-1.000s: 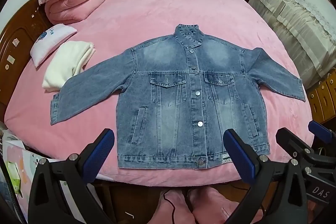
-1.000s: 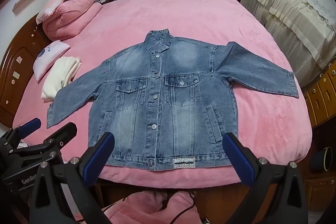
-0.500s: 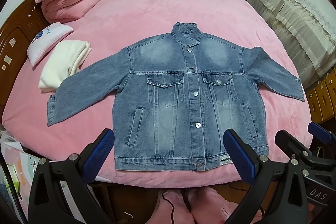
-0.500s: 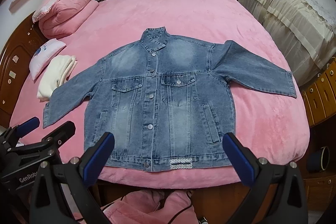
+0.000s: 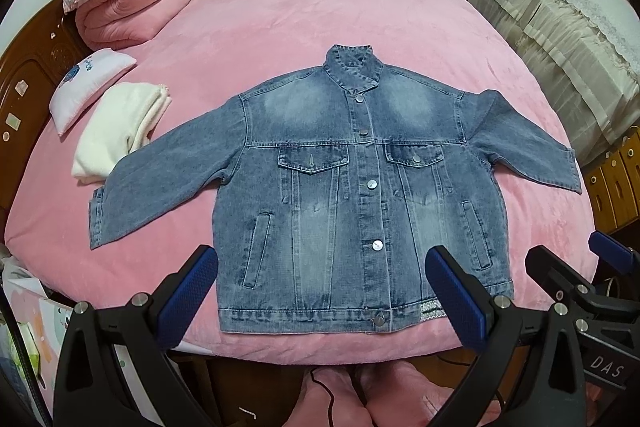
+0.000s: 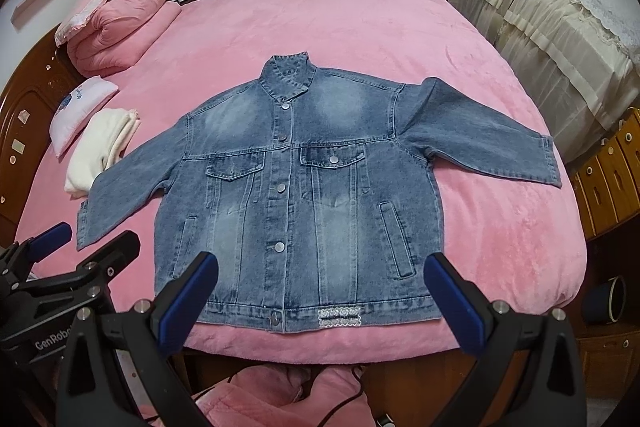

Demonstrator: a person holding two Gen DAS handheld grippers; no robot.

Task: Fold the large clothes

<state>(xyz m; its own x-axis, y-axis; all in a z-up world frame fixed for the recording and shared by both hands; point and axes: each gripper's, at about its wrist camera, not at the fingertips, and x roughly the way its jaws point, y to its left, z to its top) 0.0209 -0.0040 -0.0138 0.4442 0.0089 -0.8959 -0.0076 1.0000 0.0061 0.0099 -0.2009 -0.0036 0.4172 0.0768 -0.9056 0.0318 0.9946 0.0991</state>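
So there's one faded blue denim jacket (image 5: 352, 195) laid flat, front side up and buttoned, on the pink fleece bedspread (image 5: 320, 19), near the bed's front edge. Its collar points toward the far wall and its hem sits closest to the cameras, so the body runs near to far. Two sleeves are spread out sideways, one each way, angled a bit toward the hem. Two chest pockets, two slanted side pockets.

Off to the left: one cream folded cloth (image 5: 120, 131), one small white and pink pillow (image 5: 86, 87), one rolled pink quilt (image 5: 132, 7).

Two grippers, left gripper (image 5: 320, 291) and right gripper (image 6: 320, 291), both hover above the hem, spread wide, holding nothing.
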